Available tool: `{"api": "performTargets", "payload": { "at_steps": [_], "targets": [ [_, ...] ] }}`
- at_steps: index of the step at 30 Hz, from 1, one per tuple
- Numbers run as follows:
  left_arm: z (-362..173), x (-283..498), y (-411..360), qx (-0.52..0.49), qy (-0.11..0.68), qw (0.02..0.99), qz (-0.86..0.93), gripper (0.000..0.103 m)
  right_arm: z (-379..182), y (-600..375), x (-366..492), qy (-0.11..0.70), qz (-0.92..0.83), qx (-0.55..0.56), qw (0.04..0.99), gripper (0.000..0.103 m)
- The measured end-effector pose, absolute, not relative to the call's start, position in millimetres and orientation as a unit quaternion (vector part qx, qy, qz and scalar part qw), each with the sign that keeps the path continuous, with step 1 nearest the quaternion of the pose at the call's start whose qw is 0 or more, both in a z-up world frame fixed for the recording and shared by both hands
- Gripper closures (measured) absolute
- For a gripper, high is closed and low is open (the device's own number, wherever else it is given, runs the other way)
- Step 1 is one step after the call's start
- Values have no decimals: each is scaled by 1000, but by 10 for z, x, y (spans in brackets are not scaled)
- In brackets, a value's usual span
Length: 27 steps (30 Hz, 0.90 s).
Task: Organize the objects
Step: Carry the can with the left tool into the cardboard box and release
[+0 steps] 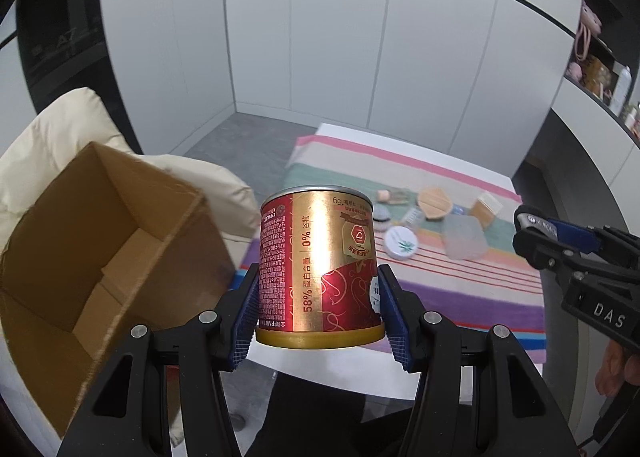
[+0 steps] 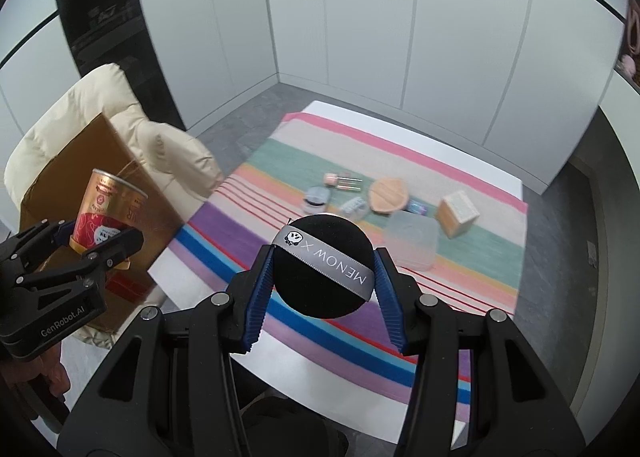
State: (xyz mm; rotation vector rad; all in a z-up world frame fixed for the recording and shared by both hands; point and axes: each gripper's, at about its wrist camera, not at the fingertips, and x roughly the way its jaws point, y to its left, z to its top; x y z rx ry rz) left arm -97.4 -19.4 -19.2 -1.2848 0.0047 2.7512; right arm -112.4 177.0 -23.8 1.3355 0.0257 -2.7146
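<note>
- The red-and-gold can (image 1: pixel 318 265) sits clamped in the left gripper (image 1: pixel 318 311), its blue ribbed fingers (image 1: pixel 246 317) pressed on opposite sides of the lower wall just above the gold base rim; it is carried in the air, off the bench.
- Judging by the look, it is a stiff tin with a glossy, slippery wrap. The low, across-the-width hold suits it, though a tall body gripped near the base could tip if swung quickly.
- The black round puff (image 2: pixel 322 265) with its grey ribbon band is pinched at its edges by the right gripper (image 2: pixel 322 285), also lifted clear of the striped cloth.
- It looks soft and very light, so it should squash rather than slip. A gentle squeeze across its width seems enough.
- The open cardboard box (image 1: pixel 100 241) lies at about 9 o'clock from the can in the left wrist view, resting against a cream cushion (image 1: pixel 52 129), and appears the likely drop spot.
- On the striped cloth (image 2: pixel 348 341) covering the bench, toward 12 to 2 o'clock from the puff, remain a round wooden lid (image 2: pixel 389 193), a clear plastic case (image 2: pixel 412 241), a small wooden box (image 2: pixel 458 213) and a white round tin (image 1: pixel 401 243).
</note>
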Motion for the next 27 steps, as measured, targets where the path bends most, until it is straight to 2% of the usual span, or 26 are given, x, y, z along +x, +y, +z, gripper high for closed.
{"api": "performTargets", "payload": {
  "at_steps": [27],
  "targets": [
    [-120, -664, -1630, -415, -51, -72, 906, 46, -182, 271, -1305, 65, -887, 425, 171, 52]
  ]
}}
